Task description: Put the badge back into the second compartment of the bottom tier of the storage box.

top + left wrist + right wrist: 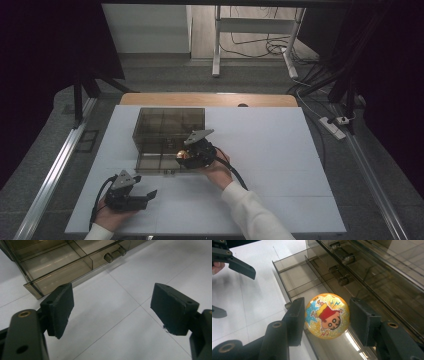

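Smoked plastic: a tinted, see-through drawer organiser (pixel 167 131) sits on the white counter (pixel 280 165), one divided drawer (pixel 294 280) pulled out toward the person.
Ball: a glittery orange-yellow ball (pixel 327 315), printed with a cartoon child in a red top amid blue stars and lightning marks, sits between the jaws of the right hand-held gripper (pixel 327 320), over the open drawer at the organiser's front.
Right hand-held gripper: partly closed round the ball; the left jaw touches its side, while a thin gap seems to remain at the right, so a firm hold cannot be confirmed. In the high view it (pixel 192 152) hangs at the drawer's right end.
Left hand-held gripper: jaws wide and empty (pixel 112 312), resting low on the counter near the person, apart from the organiser; in the high view it (pixel 142 196) sits at the near left.
Handling: the ball looks light and smooth-skinned, probably slippery and prone to rolling; whether it is hard or squashy cannot be told.
Where to hold: across its widest line, pads on opposite sides, with gentle pressure.
Drawer: thin, stiff walls, likely brittle; small knobs (pixel 109 257) at the front offer the natural pull point.
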The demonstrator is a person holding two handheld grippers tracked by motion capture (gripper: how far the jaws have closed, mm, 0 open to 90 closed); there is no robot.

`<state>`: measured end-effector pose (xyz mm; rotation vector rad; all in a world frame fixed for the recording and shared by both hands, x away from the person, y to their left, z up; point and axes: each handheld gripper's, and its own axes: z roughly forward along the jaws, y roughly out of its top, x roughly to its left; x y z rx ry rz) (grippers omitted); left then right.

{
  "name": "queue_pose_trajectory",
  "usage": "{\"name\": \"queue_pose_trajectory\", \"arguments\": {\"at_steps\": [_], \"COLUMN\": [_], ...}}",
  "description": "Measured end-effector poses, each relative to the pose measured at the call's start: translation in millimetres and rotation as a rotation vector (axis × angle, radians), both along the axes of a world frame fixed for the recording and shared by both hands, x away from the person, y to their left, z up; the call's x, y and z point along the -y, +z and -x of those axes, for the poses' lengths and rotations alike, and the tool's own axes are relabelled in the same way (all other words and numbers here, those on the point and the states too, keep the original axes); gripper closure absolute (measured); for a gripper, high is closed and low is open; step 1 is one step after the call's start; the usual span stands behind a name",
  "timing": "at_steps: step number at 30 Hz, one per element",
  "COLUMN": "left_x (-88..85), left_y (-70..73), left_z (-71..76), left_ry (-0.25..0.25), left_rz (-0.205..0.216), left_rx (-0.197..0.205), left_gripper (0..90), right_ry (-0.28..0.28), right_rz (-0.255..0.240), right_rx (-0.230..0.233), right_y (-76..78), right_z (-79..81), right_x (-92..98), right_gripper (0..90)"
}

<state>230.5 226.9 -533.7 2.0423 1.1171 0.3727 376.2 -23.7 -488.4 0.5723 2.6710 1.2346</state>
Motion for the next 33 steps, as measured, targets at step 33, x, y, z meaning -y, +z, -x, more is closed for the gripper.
{"name": "queue_pose_trajectory", "arguments": {"at_steps": [33], "left_x": [-0.1], "left_y": [-0.4], "left_z": [0.2], "left_ry": [-0.002], "left_rz": [-0.006], "left_rx": [0.000], "left_gripper": [20.1], "right_ry": [0.021], "right_rz": [0.011], "right_rx": [-0.032], "right_y": [-11.6], "right_z": [-6.0], "right_x": [-36.0], "right_gripper": [41.2]}}
